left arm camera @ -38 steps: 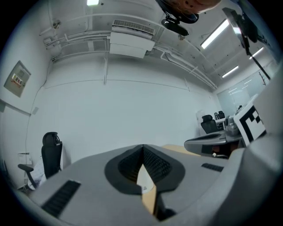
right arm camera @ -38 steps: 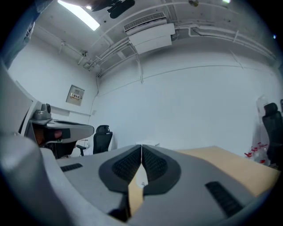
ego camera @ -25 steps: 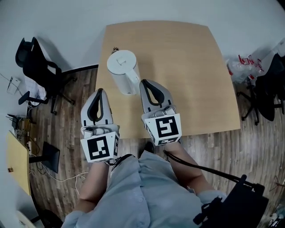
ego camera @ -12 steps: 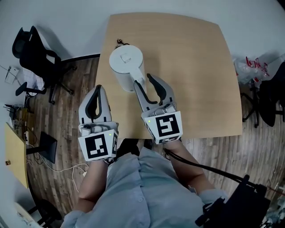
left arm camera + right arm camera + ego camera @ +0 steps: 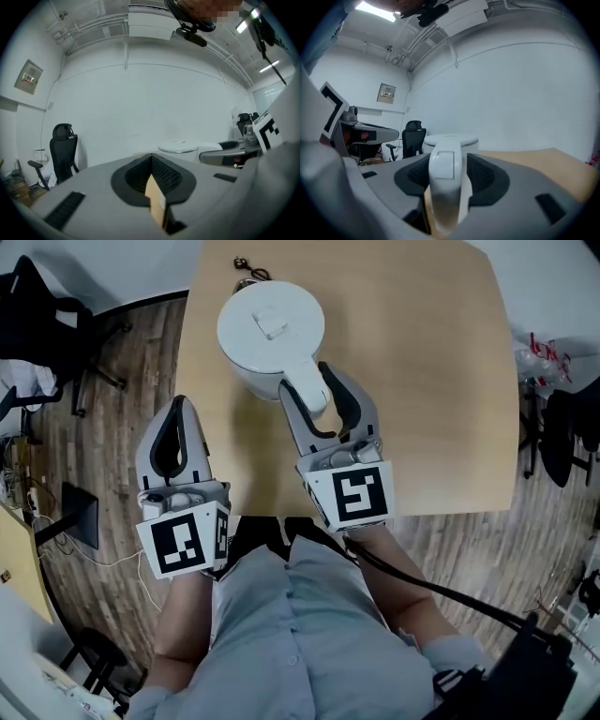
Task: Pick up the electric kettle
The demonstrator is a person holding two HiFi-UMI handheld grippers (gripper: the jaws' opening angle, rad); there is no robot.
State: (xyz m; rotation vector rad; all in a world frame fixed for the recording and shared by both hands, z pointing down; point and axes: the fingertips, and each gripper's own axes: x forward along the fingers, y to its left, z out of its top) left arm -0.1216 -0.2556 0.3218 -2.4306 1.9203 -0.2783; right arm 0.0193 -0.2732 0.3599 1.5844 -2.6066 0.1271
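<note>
Right gripper [image 5: 307,395]: jaws spread wide, having just been opening, with the white handle [image 5: 445,173] of the electric kettle [image 5: 270,324] standing between them. The pads flank the handle without clamping it. Left gripper [image 5: 178,405]: jaws closed together with nothing between them, held over the left edge of the worktop [image 5: 422,381], beside the kettle but apart from it.

The kettle is white, upright and lidded. It stands on the worktop near the far left corner, handle turned toward the near edge. A dark plug and cord end [image 5: 246,266] lies at the far edge, just behind the kettle. The worktop is a pale wood panel with rounded corners, otherwise bare.

Surroundings: wood-plank floor [image 5: 122,362]; plain white walls; a black office chair [image 5: 37,324] left of the worktop; a plastic bag with red print [image 5: 544,348] and a second dark chair [image 5: 572,437] to the right; the corner of a yellowish desk [image 5: 19,568] and loose cables [image 5: 103,559] at the lower left. A black cable [image 5: 431,592] trails from the right gripper past the person's light-blue shirt [image 5: 300,634].
</note>
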